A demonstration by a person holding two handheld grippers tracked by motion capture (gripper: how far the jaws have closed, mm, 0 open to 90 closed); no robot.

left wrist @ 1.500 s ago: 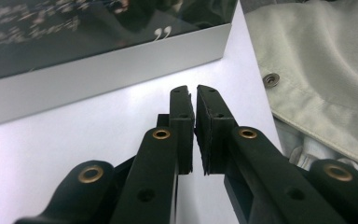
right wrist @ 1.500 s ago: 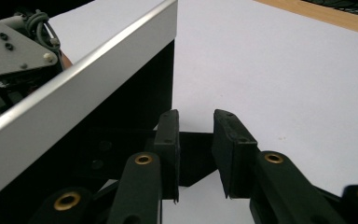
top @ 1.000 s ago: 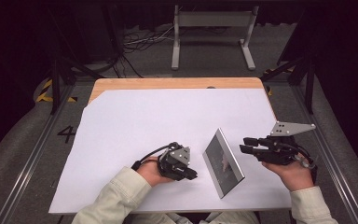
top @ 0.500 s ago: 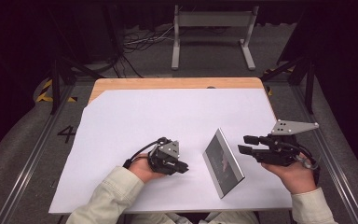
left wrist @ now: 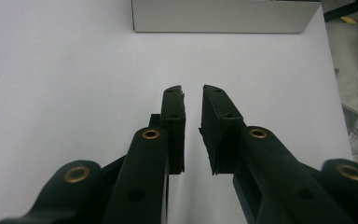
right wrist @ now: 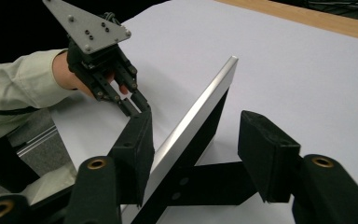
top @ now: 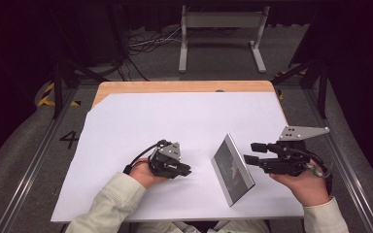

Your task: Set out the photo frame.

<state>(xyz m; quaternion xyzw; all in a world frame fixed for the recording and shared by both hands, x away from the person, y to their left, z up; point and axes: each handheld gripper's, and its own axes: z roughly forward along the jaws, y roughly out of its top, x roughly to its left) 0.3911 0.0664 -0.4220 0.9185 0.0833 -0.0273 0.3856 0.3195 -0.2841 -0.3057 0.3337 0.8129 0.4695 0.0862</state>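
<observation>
1. you had one frame [top: 232, 169] standing tilted on the paper [top: 175, 121], between two grippers.
2. your right gripper [top: 250, 152] was spreading around its edge, pads off.
3. your left gripper [top: 187, 170] was widening, narrowly parted, empty, near the frame.

Wooden surface [top: 175, 87] mostly covered by a white sheet [top: 184, 126]. Grey carpet floor [top: 24, 145] around it, number 4 [top: 69, 140] marked at left. Metal rails [top: 29, 167] flank both sides. White metal stand [top: 222, 22] behind, loose cables [top: 145, 43] nearby. Yellow-black hazard tape [top: 46, 94] at left. Background dark, light falls on the sheet.
</observation>
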